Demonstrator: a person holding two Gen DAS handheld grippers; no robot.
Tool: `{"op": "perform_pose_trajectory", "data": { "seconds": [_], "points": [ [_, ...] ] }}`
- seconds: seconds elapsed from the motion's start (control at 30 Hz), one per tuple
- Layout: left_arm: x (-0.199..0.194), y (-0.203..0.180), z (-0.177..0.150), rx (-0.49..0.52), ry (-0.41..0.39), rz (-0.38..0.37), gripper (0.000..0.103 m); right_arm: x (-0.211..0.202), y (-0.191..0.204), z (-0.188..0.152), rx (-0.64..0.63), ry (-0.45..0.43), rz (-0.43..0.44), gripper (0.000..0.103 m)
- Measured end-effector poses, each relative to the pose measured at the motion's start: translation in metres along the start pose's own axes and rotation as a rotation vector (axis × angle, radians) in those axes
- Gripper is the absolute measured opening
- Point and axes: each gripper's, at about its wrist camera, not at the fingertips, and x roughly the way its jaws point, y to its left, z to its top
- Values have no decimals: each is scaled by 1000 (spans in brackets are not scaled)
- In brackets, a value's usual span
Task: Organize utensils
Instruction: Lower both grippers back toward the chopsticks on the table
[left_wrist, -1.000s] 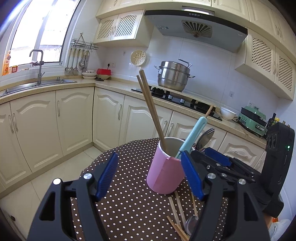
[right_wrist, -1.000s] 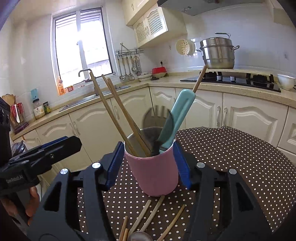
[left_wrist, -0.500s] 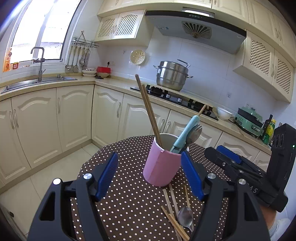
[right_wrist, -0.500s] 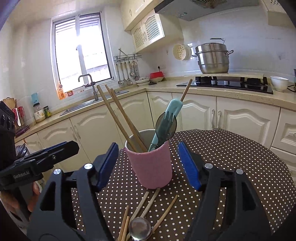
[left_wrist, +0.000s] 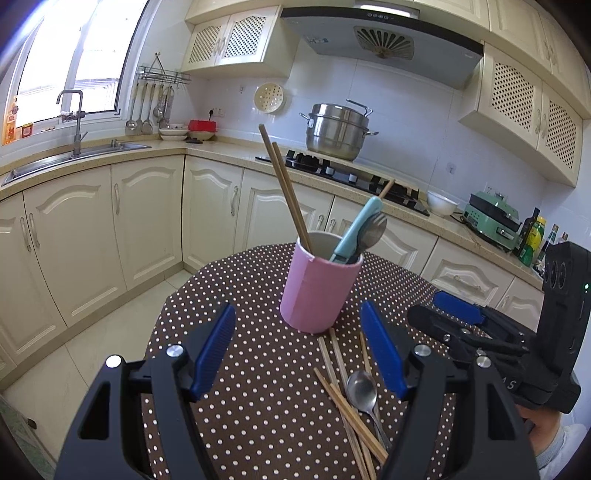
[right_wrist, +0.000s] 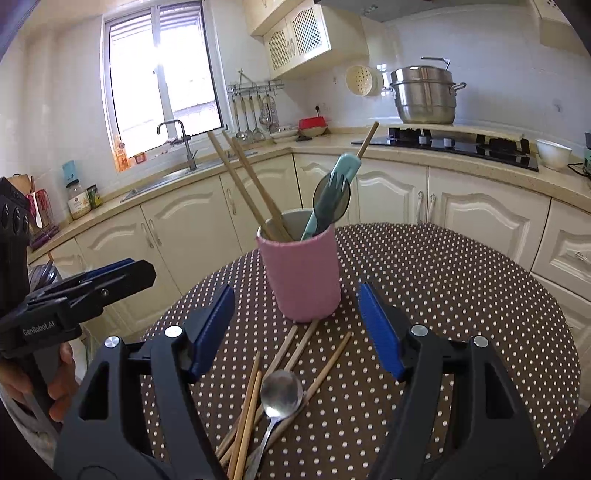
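A pink cup (left_wrist: 319, 288) (right_wrist: 301, 273) stands upright on the polka-dot table (left_wrist: 240, 280) (right_wrist: 461, 295). It holds two long chopsticks (left_wrist: 288, 192) (right_wrist: 251, 188), a teal-handled utensil (left_wrist: 356, 229) (right_wrist: 332, 195) and a dark fork or spoon. In front of the cup lie a metal spoon (left_wrist: 362, 386) (right_wrist: 281, 393) and several loose chopsticks (left_wrist: 340, 369) (right_wrist: 247, 406). My left gripper (left_wrist: 297, 314) is open, short of the cup. My right gripper (right_wrist: 295, 295) is open too, its blue pads clear of the cup on both sides.
Each view shows the other gripper held by a hand: the right one (left_wrist: 461, 317), the left one (right_wrist: 110, 273). Cream cabinets, a sink (left_wrist: 74, 155), a hob with a steel pot (left_wrist: 340, 129) and a white bowl (right_wrist: 552, 153) line the counter beyond the table's edge.
Both grippers have drawn back from the pink cup, which now looks smaller. The right gripper's jaws have widened off the cup's sides. The loose spoon and chopsticks have come further into view.
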Motion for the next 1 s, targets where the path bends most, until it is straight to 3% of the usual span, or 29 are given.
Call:
{"op": "perform_pose_trajectory", "data": {
  "seconds": [0.43,1.0],
  "points": [
    [-2,-8,-26,30,134,-4,69,4,13,-32,-21,200,-14,69],
    [10,28,-58,-123,313,-29,69,9,6,-70,-49,423,-61,69]
  ]
}}
